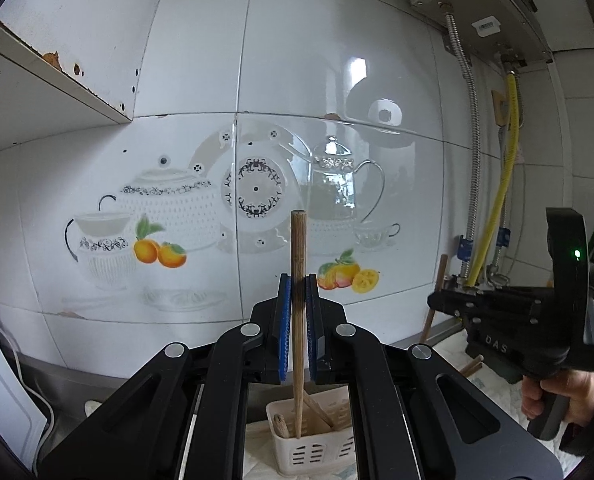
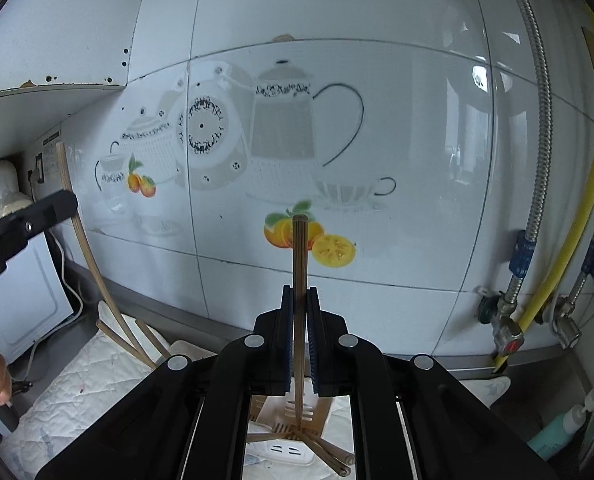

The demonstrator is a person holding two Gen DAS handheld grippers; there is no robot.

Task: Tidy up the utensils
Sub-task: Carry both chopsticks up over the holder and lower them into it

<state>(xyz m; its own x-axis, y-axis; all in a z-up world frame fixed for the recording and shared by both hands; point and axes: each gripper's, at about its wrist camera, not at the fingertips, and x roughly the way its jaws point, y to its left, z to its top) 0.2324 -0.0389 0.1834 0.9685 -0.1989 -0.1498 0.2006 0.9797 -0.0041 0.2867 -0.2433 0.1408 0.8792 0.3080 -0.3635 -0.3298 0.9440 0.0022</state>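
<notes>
wooden chopstick (image 1: 298,264), glossy tiles (image 1: 337,60), plastic holder (image 1: 313,448)

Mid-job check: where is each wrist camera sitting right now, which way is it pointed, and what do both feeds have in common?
Left wrist: rides the left claw, faces the tiled wall; its chopstick stands over the white holder; the right hand shows.
Right wrist: rides the right claw, faces the same wall; its chopstick hangs above a utensil holder; a hand shows at the left edge.
Shared: wall decal, yellow hose.
</notes>
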